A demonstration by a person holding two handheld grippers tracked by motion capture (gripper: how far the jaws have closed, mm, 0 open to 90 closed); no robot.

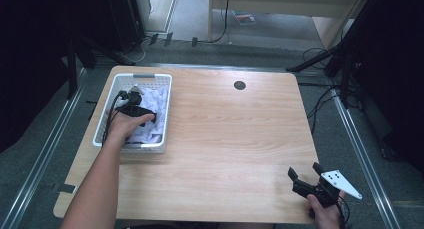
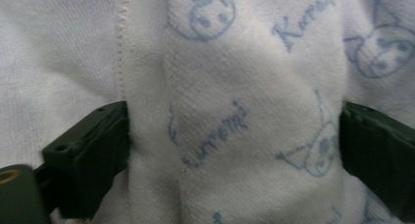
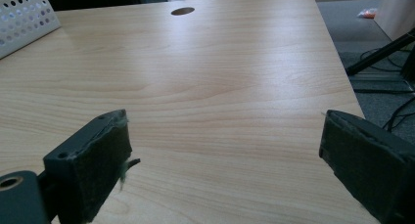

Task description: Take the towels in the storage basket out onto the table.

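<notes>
So the count: one table, one white basket on its left side, one dark round hole near the far edge, and two grippers, one in each of my hands. The basket has white cloth bunched up in it; can't tell if that's one piece or more.

My left gripper is down inside the basket, right in the cloth. From the left gripper view a fat fold of cloth with pale blue cartoon faces and lettering sits between the jaws, touching both, jaws set wide around it.

My right gripper hovers at the table's near right corner, well apart from the basket, jaws spread wide with only bare wood between them.
</notes>
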